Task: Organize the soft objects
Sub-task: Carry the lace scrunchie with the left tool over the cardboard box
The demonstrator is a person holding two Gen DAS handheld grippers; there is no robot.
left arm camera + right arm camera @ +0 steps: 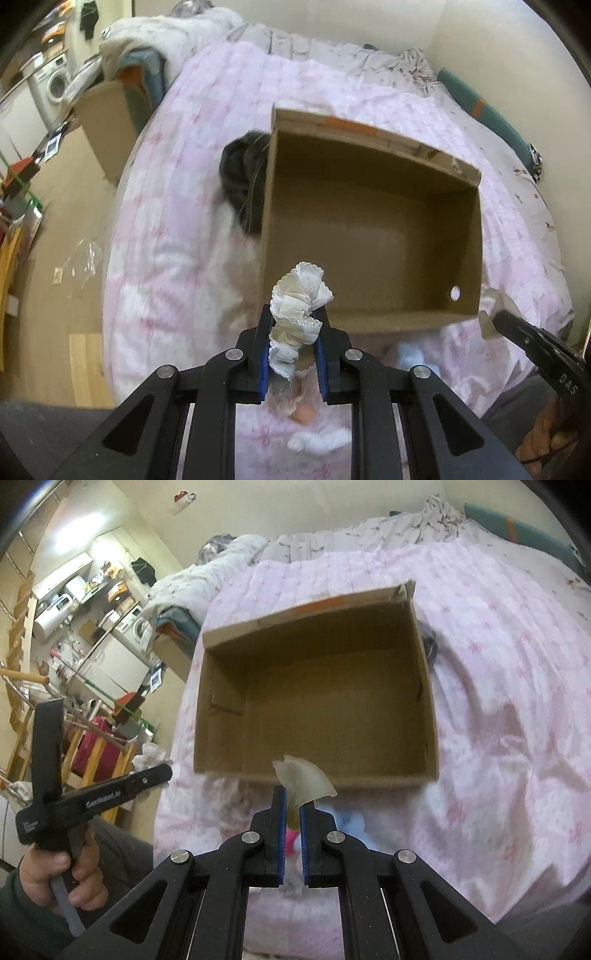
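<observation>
An open cardboard box (369,321) (317,777) lies on a bed with a pink quilt (177,236) (498,701); nothing shows inside it. My left gripper (293,317) is shut on a white lace-edged scrunchie (299,295), held just short of the box's near wall. My right gripper (293,797) is shut on a thin pale beige piece of cloth (306,779), also just before the near wall. Under the grippers lie more soft items: a light blue one (351,821), a pink one (293,840) and a white one (317,441). A dark furry object (243,184) lies against the box's left side.
The right gripper's body (535,343) enters the left wrist view at the right; the left gripper in a hand (85,805) shows at the left of the right wrist view. Beyond the bed are a second cardboard box (110,122), a washing machine (55,83), shelves and wooden floor.
</observation>
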